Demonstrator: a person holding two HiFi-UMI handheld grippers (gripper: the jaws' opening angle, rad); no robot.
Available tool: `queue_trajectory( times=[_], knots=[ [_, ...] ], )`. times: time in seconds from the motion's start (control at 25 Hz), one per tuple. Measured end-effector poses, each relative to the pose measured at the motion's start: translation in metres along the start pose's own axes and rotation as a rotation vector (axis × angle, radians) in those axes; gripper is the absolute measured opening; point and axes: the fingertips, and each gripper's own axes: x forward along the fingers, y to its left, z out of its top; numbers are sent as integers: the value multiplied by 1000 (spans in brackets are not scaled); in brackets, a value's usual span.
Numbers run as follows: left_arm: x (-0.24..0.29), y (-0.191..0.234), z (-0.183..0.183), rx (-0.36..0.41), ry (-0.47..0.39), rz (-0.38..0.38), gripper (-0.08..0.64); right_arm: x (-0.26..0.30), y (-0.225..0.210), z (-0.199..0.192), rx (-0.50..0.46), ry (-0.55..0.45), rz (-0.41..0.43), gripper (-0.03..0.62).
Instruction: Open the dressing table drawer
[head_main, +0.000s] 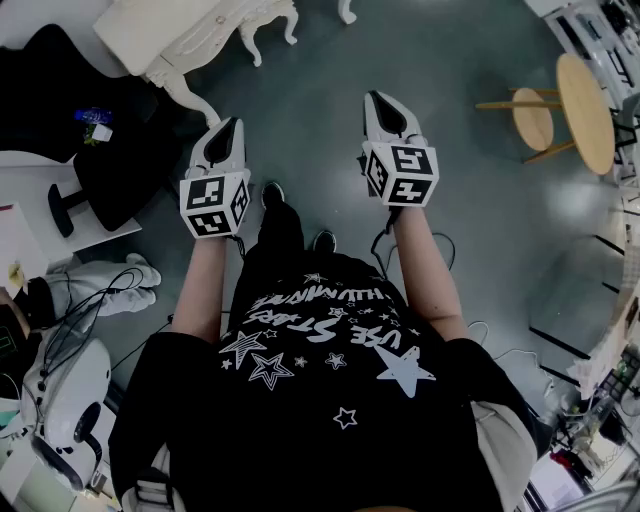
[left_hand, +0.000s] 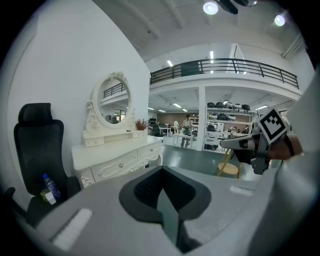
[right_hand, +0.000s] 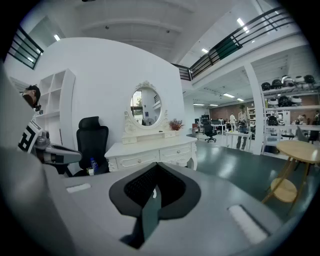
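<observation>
Up ahead, dressing table drawers (right_hand: 134, 160) shut (contents hidden), left gripper (head_main: 235, 123), right gripper (head_main: 375, 98) fingers pressed together

Bare floor (head_main: 330, 70) at 12 o'clock ahead of both claws: free passage. Desk (head_main: 190, 35) at 11 o'clock, front reachable across open floor. Black office chair (head_main: 110, 150) at 9 o'clock, near desk's end, crowds left claw (head_main: 228, 128). Round wooden side table (head_main: 585, 110) at 2 o'clock, well apart from right claw (head_main: 380, 100).

The head view is dim and murky; both gripper views are brighter, lit by ceiling lamps (left_hand: 210, 7), with curved, dark-cornered edges.
</observation>
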Motion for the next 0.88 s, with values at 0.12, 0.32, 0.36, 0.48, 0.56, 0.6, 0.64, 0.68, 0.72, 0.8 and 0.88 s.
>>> queue_trajectory(
  times=[0.12,0.32,0.36,0.48,0.56,0.6,0.64,0.68,0.72,0.8,0.88],
  knots=[
    [-23,-17,-3,2,-2,-1,1,-28,5,-8,3,6,8,25],
    [-48,-37,-6,-2,-9,7,0,-60,8,-15,-1,8,23,25],
    [-51,-40,-7,-2,-10,9,2,-64,8,-16,1,8,26,25],
    [-61,-48,-7,-2,-13,18,2,-72,8,-17,12,3,34,25],
    [-66,-51,-7,-3,-15,23,2,-76,8,-15,20,-8,35,25],
    [-68,-52,-8,-4,-16,26,2,-77,8,-15,25,-15,38,26],
    [-70,-53,-8,-5,-17,29,0,-77,8,-14,30,-21,40,26],
    [-71,-53,-8,-6,-19,33,1,-77,8,-13,33,-26,41,26],
    [-72,-54,-8,-8,-20,37,1,-76,6,-13,35,-27,41,26],
    [-71,-56,-8,-10,-22,43,2,-74,2,-15,34,-20,42,28],
    [-68,-58,-8,-14,-22,48,2,-69,-1,-17,27,-9,49,34]
  ],
)
